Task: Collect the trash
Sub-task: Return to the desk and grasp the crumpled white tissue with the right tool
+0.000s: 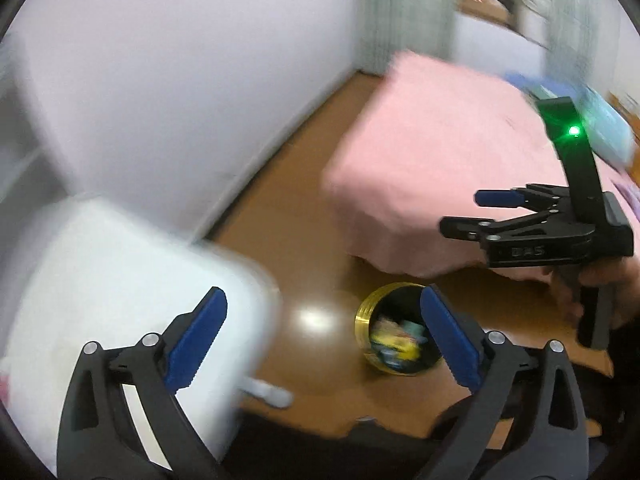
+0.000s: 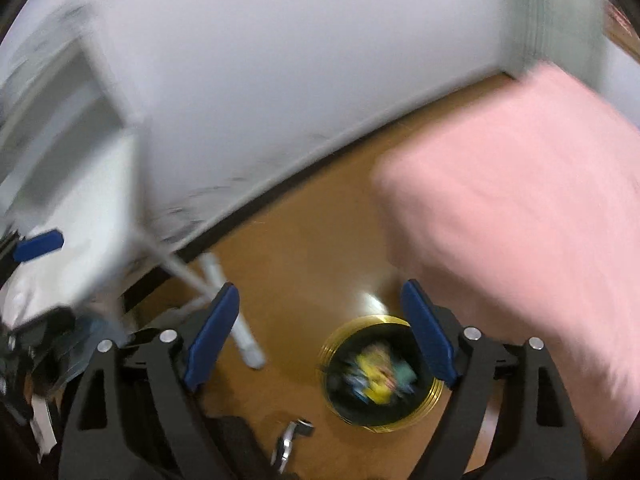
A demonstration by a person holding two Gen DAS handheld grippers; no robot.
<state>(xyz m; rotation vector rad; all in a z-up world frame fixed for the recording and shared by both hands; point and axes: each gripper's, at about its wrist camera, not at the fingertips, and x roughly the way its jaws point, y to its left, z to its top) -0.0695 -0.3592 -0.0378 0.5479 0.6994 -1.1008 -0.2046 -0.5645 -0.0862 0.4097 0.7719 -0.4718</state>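
**Trash bin on the floor, both grippers empty above it**

A round bin (image 1: 394, 330) with a gold rim and dark inside is seen standing on the brown wooden floor (image 1: 288, 216). Crumpled wrappers (image 2: 376, 372), yellow, blue and pale green, are seen lying inside it, though blur keeps them from being told apart. The bin is placed between a white table (image 1: 100, 280) and a bed covered in a pink sheet (image 1: 432, 152), near the foot of the bed's hanging edge.

The left gripper (image 1: 324, 340) is held above the floor with its jaws spread wide and nothing between the blue pads; the bin is seen through the gap, partly covered by the right-hand pad. The right gripper (image 2: 320, 338) is likewise released and empty, with the bin seen below it, just inside its right pad. In the left wrist view the right gripper is shown from the side in front of the bed, gripped by a hand (image 1: 600, 288). A white table leg (image 2: 240, 320) is seen slanting down to the floor beside the bin. A white wall (image 2: 280, 80) is met by the floor behind.
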